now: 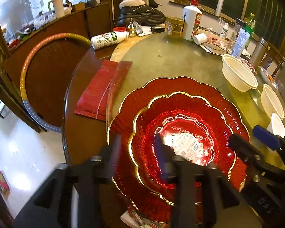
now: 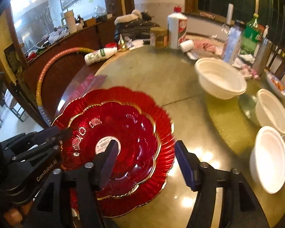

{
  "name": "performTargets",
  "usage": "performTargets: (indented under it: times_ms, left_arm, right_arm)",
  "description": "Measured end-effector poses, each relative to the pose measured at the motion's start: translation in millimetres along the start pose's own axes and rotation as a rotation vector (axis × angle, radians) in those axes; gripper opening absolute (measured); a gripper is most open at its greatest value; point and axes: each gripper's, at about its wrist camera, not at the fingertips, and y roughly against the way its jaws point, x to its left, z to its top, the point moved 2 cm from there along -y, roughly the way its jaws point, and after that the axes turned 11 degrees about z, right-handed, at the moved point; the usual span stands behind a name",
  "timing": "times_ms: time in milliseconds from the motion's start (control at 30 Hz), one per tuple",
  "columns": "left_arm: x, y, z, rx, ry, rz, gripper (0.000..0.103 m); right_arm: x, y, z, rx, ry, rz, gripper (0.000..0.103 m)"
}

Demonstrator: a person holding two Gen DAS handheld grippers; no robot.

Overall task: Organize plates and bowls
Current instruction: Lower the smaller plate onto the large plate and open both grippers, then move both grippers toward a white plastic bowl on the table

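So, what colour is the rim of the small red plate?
Gold, a thin wavy line on the small plate; the right wrist view shows it best.

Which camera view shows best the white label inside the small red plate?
The left wrist view: the white label lies almost whole and sharp in the small red plate. In the right wrist view, a finger covers part of it.
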Motion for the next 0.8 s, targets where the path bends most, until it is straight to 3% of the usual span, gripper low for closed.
performTargets:
  times_ms: [67,200,367,533,800]
  left_arm:
    - [-1,3,1,-0.009,0.004,-0.014,0.06]
    - [-9,13,5,-0.046,-0.017,0.009,0.072]
    - [-15,24,10,-0.079,-0.019,-0.009,0.073]
    - [-27,31,16,-0.088,-0.026,-0.033,0.073]
    - [-74,48,48,-0.075,-0.026,-0.175,0.073]
  right_arm:
    - [-4,7,2,-0.036,-0.007,-0.014,0.072]
    - [-16,21,5,-0.106,-0.049,0.017,0.081]
    - [-44,34,3,-0.159,-0.177,0.118,0.082]
    - [-65,39,-4,-0.17,-0.267,0.162,0.082]
    - [-116,55,-1,-0.178,-0.368,0.191,0.082]
